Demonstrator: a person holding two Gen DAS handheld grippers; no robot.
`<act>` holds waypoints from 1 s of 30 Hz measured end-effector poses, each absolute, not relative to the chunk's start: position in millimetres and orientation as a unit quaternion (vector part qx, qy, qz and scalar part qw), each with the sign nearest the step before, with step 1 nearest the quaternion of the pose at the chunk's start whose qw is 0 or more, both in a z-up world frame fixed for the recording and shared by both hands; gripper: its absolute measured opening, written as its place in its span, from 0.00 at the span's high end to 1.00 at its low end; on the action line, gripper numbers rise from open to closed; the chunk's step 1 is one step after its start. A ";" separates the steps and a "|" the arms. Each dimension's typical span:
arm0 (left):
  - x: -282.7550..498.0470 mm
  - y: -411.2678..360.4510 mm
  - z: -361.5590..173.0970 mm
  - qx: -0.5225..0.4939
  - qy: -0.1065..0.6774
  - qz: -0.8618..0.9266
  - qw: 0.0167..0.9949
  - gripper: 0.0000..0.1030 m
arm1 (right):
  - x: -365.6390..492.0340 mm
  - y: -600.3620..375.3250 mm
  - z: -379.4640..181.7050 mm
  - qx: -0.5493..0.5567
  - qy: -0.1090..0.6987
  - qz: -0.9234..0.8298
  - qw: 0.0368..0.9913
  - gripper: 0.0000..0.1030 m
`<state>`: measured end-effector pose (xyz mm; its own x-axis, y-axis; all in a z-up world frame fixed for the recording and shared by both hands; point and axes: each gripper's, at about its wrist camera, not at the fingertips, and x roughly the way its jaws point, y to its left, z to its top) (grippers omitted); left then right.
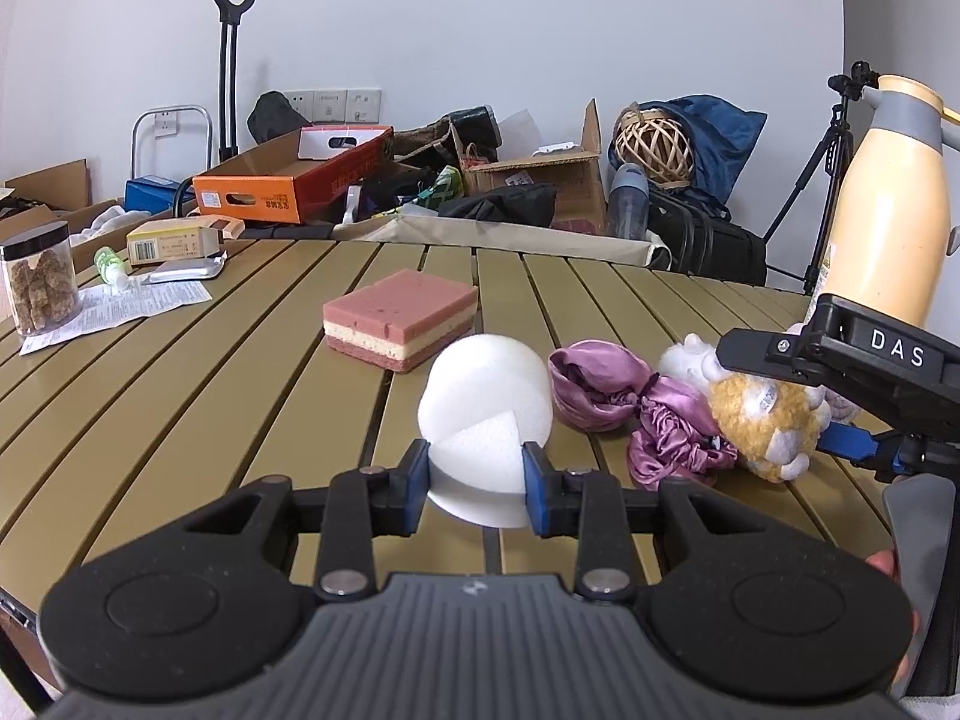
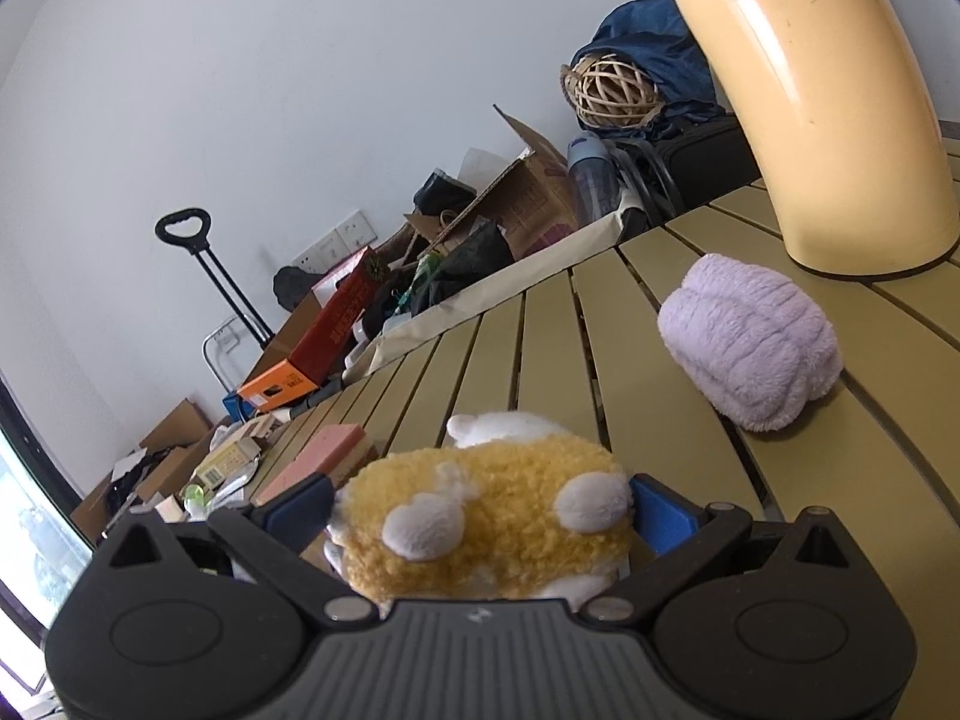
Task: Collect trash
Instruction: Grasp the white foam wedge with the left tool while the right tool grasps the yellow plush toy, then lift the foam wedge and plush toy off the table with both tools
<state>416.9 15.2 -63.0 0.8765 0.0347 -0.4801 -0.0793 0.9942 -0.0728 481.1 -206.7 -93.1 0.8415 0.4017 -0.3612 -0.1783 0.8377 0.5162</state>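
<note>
1. Your left gripper (image 1: 476, 474) sits low in the centre of the left wrist view, its blue pads clamped on a white foam piece (image 1: 486, 420) from either side; a wedge-shaped cut shows on the foam's near face.
2. The foam hangs just above the slatted olive table (image 1: 210, 396), at the middle of the frame.
3. Behind the foam, slightly up and left, lies a pink and cream layered sponge (image 1: 399, 318), apart from it.
4. To the right of the foam you have a crumpled purple satin cloth (image 1: 630, 414), and touching its right edge a yellow and white plush toy (image 1: 765, 420).
5. Your right gripper (image 2: 480, 516) fills the bottom of the right wrist view. Its blue pads stand on either side of the plush toy (image 2: 486, 522) and press into its fluffy body, so it is closed on the toy.
6. In the right wrist view a lilac fluffy roll (image 2: 750, 342) lies at centre right on the table, well apart from the toy, with the base of a cream thermos jug (image 2: 828, 120) standing behind it at upper right.
7. In the upper left of the left wrist view you can see a jar of brown snacks (image 1: 39, 282), a printed leaflet (image 1: 120, 306) and a small carton (image 1: 174, 240) near the table's far edge.
</note>
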 end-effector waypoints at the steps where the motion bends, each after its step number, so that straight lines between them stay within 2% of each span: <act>1: 417.3 15.5 -63.2 -0.046 0.248 0.031 0.967 0.68 | 481.1 -204.7 -92.5 0.232 0.236 0.156 0.931 0.00; 10: 417.4 17.7 -63.2 -0.054 0.248 0.039 0.966 0.68 | 477.3 -194.4 -88.2 0.192 0.236 0.155 0.940 0.00; 16: 417.4 18.5 -61.8 -0.056 0.247 0.041 0.967 0.68 | 470.5 -191.9 -85.4 0.175 0.218 0.146 0.949 0.06; 30: 415.2 23.6 -57.0 -0.064 0.240 0.041 0.968 0.68 | 455.9 -194.3 -77.6 0.160 0.175 0.123 0.964 0.09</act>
